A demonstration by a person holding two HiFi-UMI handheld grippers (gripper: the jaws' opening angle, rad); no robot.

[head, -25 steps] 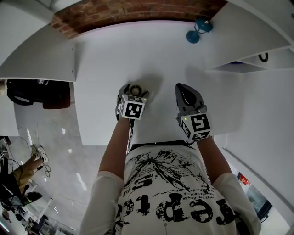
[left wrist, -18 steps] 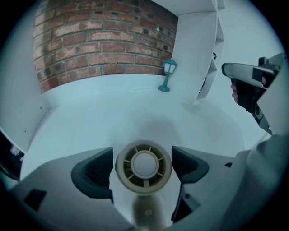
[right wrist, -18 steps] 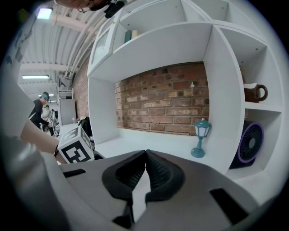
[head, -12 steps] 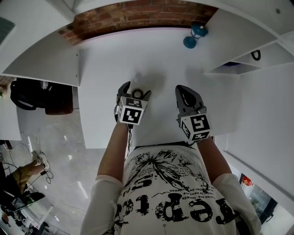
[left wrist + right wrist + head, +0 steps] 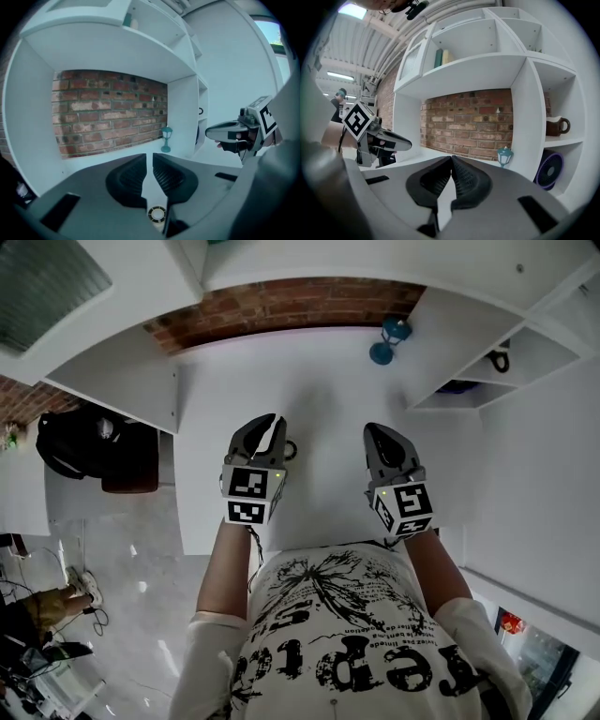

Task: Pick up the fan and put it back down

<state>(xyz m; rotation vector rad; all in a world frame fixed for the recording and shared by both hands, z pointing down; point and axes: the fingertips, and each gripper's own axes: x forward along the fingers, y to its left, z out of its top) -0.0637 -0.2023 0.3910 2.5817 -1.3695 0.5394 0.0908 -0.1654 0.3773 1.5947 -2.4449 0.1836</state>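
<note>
Fan (image 5: 157,214), unseen in right gripper view, lies below left gripper's (image 5: 152,158) empty, just-closing jaws.

I get a bright, evenly lit white scene under ceiling panels (image 5: 352,10) and a window (image 5: 271,32), with faint soft shadows on the desk (image 5: 319,376) ahead of the left gripper (image 5: 272,422) and right gripper (image 5: 375,431), heavy fisheye bending, dark corners and a bluish cast in the left gripper view.
</note>
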